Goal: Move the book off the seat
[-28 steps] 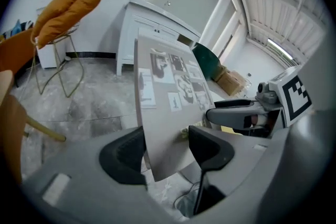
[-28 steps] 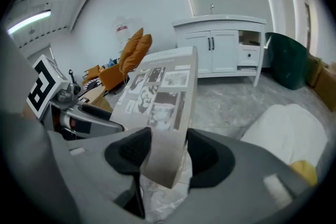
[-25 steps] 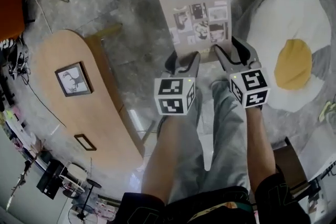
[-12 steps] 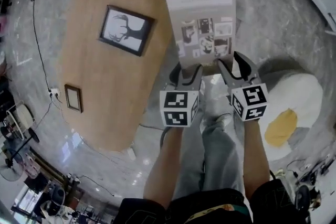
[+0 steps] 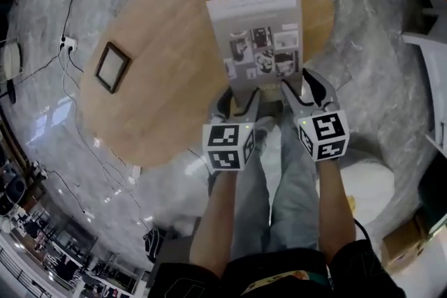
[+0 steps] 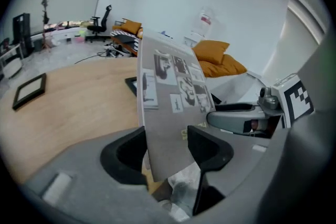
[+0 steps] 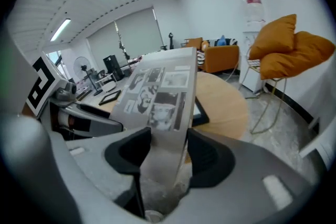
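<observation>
Over the oval wooden table (image 5: 160,80), the thin grey photo-printed book (image 5: 262,31) is clamped at its near edge by left gripper (image 5: 241,95) and right gripper (image 5: 300,84) jaws.

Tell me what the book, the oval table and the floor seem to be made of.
Book: paper with a matte grey printed cover; thin seen edge-on, so likely a softcover.
Table: light wood or veneer with a satin finish; even tan surface.
Floor: polished grey stone or marble-look tile; veining and bright reflections.
</observation>
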